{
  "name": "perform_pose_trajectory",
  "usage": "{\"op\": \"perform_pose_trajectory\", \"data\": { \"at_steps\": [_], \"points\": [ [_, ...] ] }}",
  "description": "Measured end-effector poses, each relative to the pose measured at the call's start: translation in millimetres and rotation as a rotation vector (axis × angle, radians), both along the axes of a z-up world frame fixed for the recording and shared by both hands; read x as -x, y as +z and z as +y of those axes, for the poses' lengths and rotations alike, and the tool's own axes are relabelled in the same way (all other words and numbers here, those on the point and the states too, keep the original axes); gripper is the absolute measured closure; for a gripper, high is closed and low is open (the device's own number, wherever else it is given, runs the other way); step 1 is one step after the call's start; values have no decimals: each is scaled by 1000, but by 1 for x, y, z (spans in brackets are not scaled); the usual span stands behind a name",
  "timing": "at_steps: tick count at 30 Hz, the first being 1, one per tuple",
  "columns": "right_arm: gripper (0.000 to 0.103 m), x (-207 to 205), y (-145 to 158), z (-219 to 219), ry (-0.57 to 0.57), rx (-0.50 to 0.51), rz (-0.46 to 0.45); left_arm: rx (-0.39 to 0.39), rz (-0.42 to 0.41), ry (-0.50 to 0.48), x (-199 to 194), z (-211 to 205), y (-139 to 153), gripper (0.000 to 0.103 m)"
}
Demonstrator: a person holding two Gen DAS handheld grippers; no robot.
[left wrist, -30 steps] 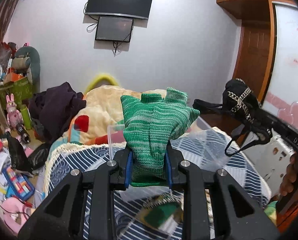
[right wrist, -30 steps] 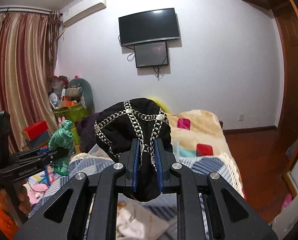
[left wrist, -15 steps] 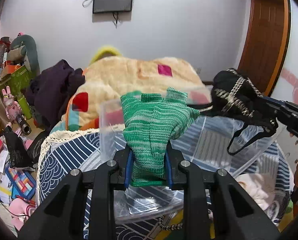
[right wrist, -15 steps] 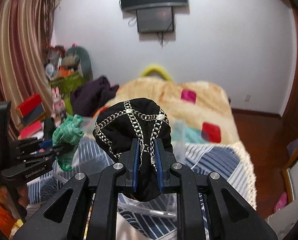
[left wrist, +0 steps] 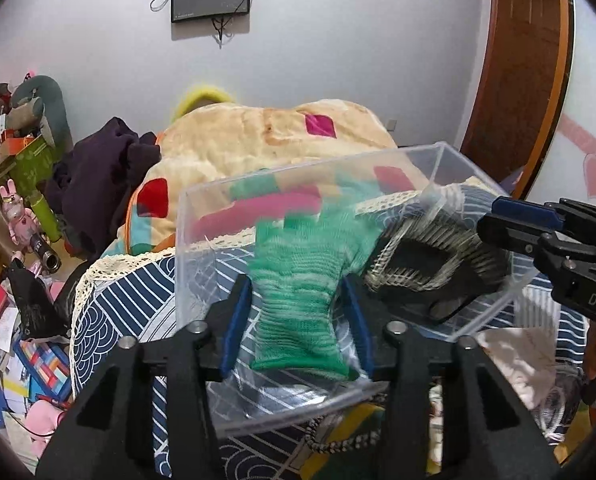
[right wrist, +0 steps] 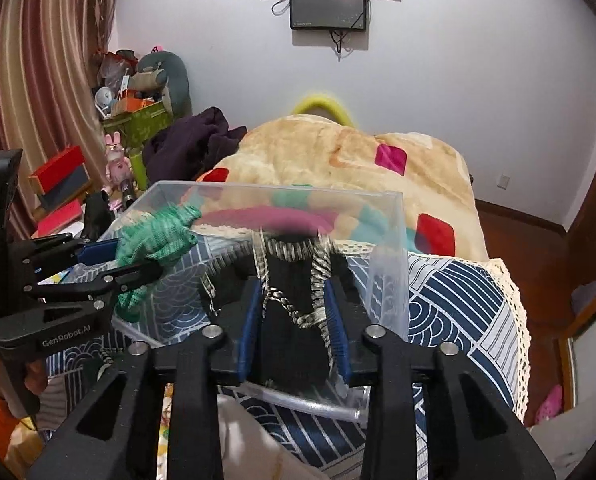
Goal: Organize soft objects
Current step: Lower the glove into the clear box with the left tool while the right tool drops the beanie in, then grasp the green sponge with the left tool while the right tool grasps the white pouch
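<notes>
A clear plastic bin stands on the bed's blue patterned cloth; it also shows in the right wrist view. My left gripper is open, its pads apart from the blurred green knit glove that is dropping between them into the bin. My right gripper is open too, with the blurred black chain-trimmed item loose between its pads over the bin. That item shows in the left wrist view inside the bin, beside the right gripper. The glove hangs at the left gripper.
A beige blanket with coloured patches and a dark purple garment lie behind the bin. A white cloth lies near the bin's front right. Toys, boxes and clutter crowd the floor at left. A wooden door stands at right.
Both grippers have lowered over the bin and opened. The glove and the black chained item have slipped loose and are falling into the bin.
</notes>
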State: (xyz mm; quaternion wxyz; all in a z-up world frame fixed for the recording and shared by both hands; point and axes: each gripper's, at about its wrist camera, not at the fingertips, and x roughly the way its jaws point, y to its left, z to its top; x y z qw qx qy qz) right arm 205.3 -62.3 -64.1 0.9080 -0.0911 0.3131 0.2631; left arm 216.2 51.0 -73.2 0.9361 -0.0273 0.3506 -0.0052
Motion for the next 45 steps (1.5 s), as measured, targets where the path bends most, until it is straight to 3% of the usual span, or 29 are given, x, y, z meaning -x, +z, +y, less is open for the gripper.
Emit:
{"op": "perform_pose_trajectory", "data": {
  "at_steps": [5,9,12,18,27,36,45],
  "points": [
    [71,12,20,-7,3,-32,-56,23,-63,-8,19,1,21,43],
    [55,29,37,-17,-1,-84,-115,38,-135,2,43,3,42,34],
    [54,39,45,-22,1,-109,-145,33,-170,3,59,1,52,32],
    [41,62,48,-35,-15,-147,-190,42,-206,-12,88,-3,55,28],
    [38,73,15,-44,-69,-115,-133,54,-124,0,102,-3,18,28],
    [37,66,-28,-37,-96,-117,-8,99,1,22,98,-5,-39,28],
    [37,61,-55,-39,-73,-146,103,169,21,-29,88,-9,-55,31]
  ]
}}
